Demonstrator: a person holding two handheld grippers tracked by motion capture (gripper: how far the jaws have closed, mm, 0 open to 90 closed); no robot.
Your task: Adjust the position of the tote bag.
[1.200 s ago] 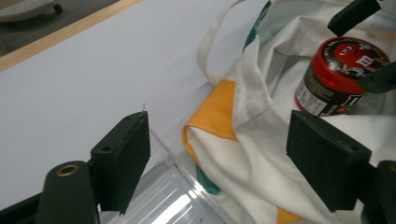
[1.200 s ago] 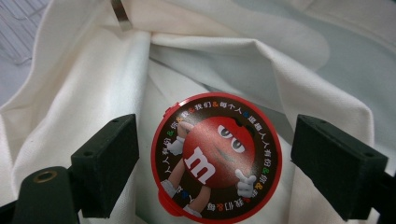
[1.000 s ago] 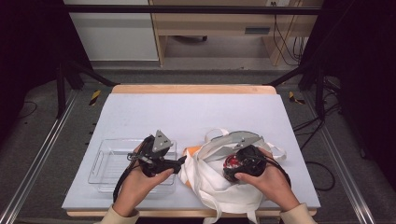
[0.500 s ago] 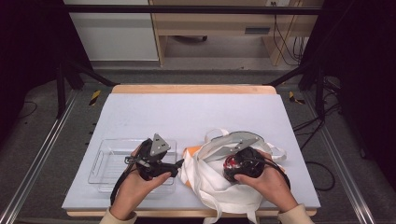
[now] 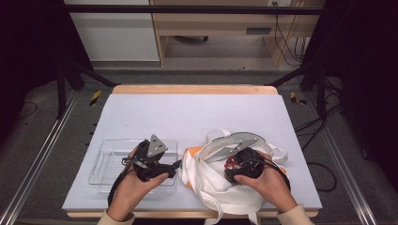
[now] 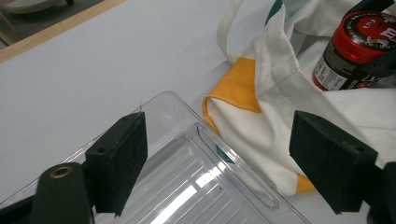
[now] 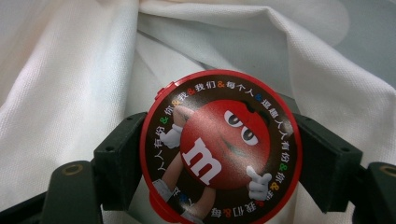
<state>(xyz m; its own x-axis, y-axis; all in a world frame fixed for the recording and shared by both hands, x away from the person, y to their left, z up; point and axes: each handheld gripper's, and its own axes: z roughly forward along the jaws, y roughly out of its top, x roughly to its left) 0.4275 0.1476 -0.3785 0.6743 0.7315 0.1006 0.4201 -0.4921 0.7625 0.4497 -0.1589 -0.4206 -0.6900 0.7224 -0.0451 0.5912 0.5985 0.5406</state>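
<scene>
A candy jar [image 7: 220,149] with a red lid is being taken out of a white cloth bag [image 5: 211,180]; that is judged to be the step in hand. The jar is gripped by the right tongs [image 5: 237,165] at the mouth of the bag, at about five o'clock on the surface [image 5: 187,115]. In the right gripper view the two black jaws are seen pressed against the jar's sides at nine and three o'clock, with the printed lid facing the camera and white cloth all around. These jaws have just been closing, and the jar is clamped between them.

The left tongs [image 6: 224,158] are held wide apart, with nothing between the pads. They hover over the near right corner of a clear plastic tray [image 6: 196,182], just beside the bag's orange trim [image 6: 236,88]. In the left gripper view the jar [image 6: 355,46] is seen at one o'clock, partly sunk in the folds of the bag. In the high view the tray [image 5: 105,161] lies at seven o'clock on the surface, directly at nine o'clock of the bag.

The next move is judged to call for a lift of the jar clear of the cloth, then a carry toward nine o'clock into the tray. The bag may need to be held down by the left tongs [image 5: 176,164], so that the cloth is not dragged along with the jar.
</scene>
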